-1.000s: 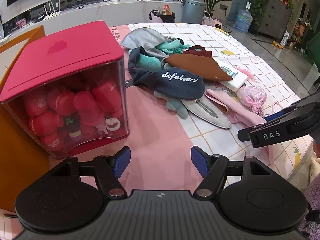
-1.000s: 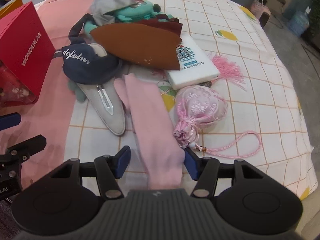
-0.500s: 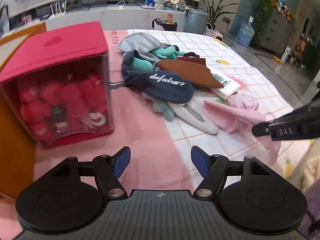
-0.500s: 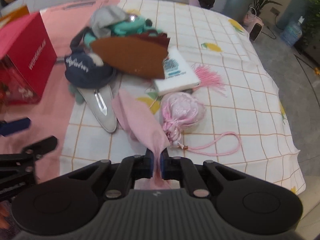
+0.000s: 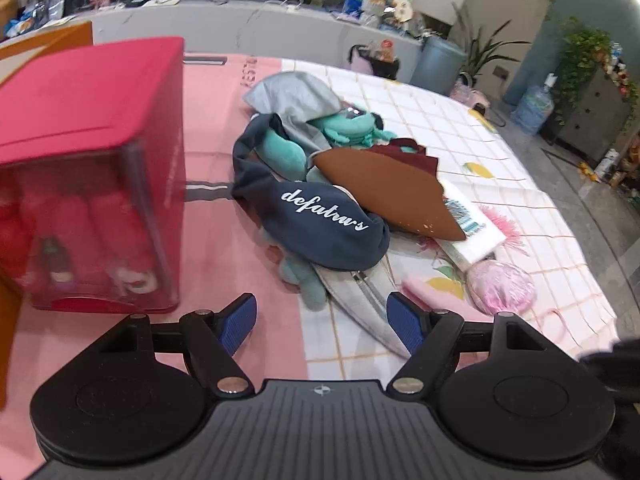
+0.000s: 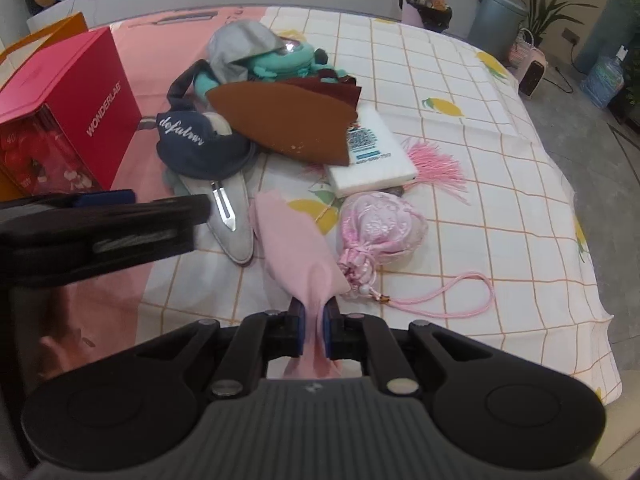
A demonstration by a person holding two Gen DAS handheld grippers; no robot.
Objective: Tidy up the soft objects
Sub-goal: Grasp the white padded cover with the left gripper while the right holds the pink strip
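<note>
Here right gripper (image 6: 314, 330) pinches pink cloth (image 6: 294, 240); left gripper (image 5: 322, 324) spread; box (image 6: 80, 108) reads WONDERLAB

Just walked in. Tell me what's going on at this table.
A person with a gripper in each hand is sorting a pile of soft things on a bed-like surface. The right gripper is shut on one end of a pink cloth, whose other end lies beside a pink drawstring pouch. The left gripper is open and holds nothing, hovering near a navy cap and a grey shoe insole. A red box of red plush items stands to the left.
</note>
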